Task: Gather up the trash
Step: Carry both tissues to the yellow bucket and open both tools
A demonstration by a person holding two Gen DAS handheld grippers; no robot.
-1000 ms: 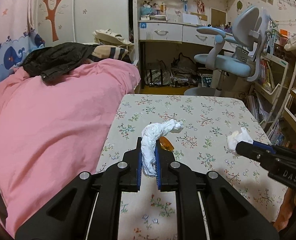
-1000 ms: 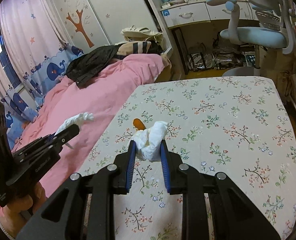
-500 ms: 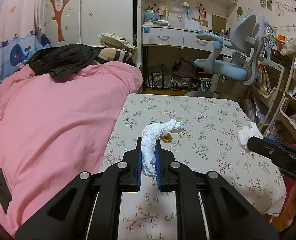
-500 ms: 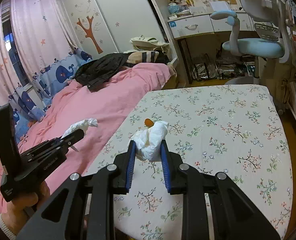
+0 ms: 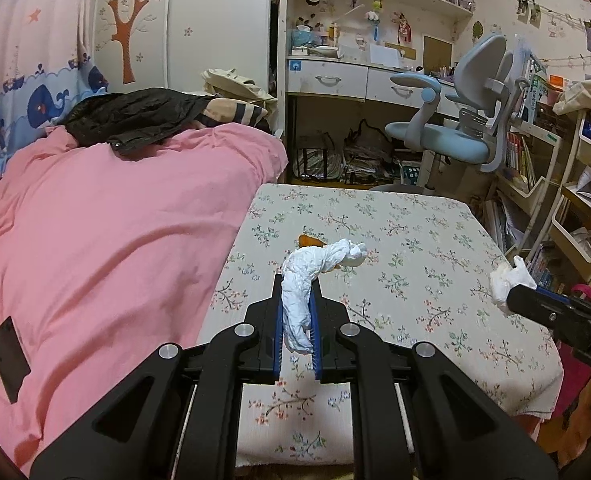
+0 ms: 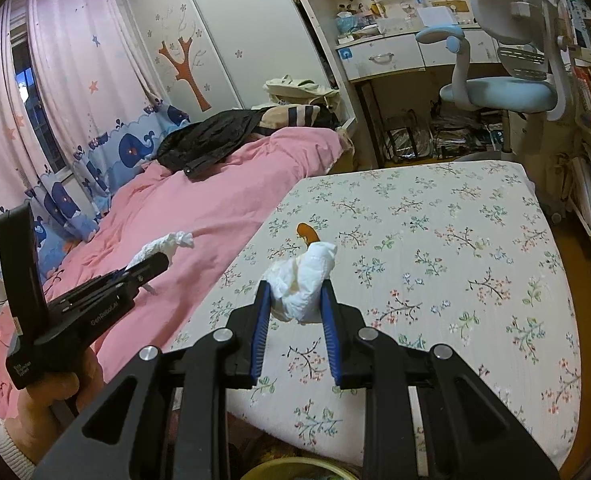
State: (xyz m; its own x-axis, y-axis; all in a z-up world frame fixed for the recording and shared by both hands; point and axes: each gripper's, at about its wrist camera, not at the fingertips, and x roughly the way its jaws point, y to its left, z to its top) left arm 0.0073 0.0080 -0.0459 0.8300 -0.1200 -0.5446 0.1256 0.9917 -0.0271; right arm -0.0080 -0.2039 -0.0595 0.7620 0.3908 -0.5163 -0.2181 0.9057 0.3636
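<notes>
My left gripper (image 5: 296,294) is shut on a long twisted white tissue (image 5: 311,276), held above the near left part of the flowered table (image 5: 415,240). It also shows in the right wrist view (image 6: 157,262), with its tissue (image 6: 163,244) sticking out. My right gripper (image 6: 295,292) is shut on a crumpled white tissue wad (image 6: 303,284) above the table's near edge (image 6: 495,420); it shows at the right of the left wrist view (image 5: 511,296). An orange scrap (image 6: 308,232) lies on the table beyond both tissues.
A pink bed (image 5: 95,220) borders the table on the left, with a black jacket (image 5: 135,120) on it. A blue desk chair (image 5: 455,140), desk and shelves (image 5: 575,200) stand behind and right. A yellow-green bin rim (image 6: 295,470) shows below the table edge.
Both grippers have pulled back and up from the table, each still holding its tissue. The orange scrap stays on the table.
</notes>
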